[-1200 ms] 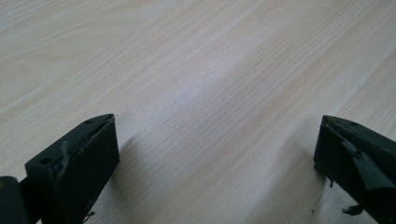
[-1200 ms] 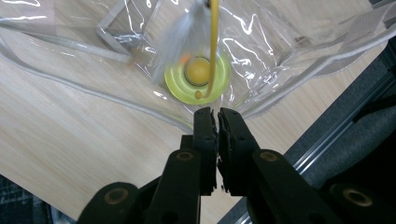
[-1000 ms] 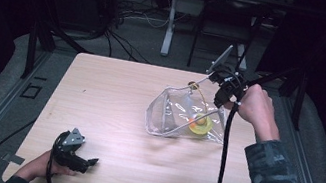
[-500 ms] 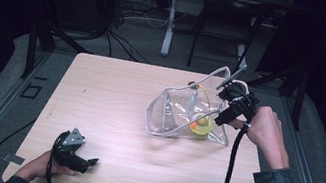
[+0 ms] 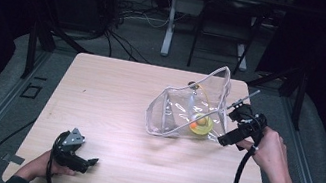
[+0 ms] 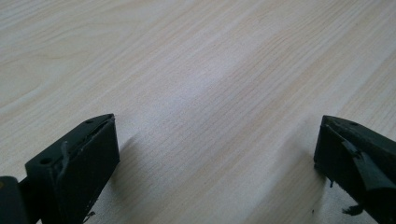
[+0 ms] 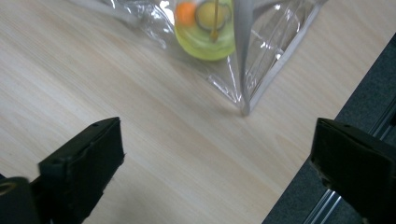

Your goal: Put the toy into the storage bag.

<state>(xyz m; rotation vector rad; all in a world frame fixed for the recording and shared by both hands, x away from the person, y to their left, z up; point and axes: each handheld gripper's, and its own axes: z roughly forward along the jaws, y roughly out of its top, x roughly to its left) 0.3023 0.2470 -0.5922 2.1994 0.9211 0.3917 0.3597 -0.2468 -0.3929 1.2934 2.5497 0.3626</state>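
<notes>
A clear plastic bag (image 5: 175, 111) with white trim stands on the table's right half. Inside it lies a yellow round thing (image 5: 201, 127) with a small orange ball on it. My right gripper (image 5: 229, 124) is just right of the bag, low over the table. Its jaws have just been opening and stand wide with nothing between them. The right gripper view looks past the open gripper (image 7: 217, 149) at the bag's corner (image 7: 261, 60) and the yellow thing (image 7: 205, 35). At the front left, my left gripper (image 5: 87, 163) rests on the wood, jaws open over bare table (image 6: 217, 144).
The wooden table (image 5: 115, 93) ends close to the right of the bag, with a dark floor and a metal rail (image 7: 327, 205) beyond. Cables and a desk leg (image 5: 169, 26) stand behind the far edge.
My right gripper has let go of the bag's upper right edge, opened, and come down toward the near right. The bag's top now stands free. The left gripper has stayed put.
</notes>
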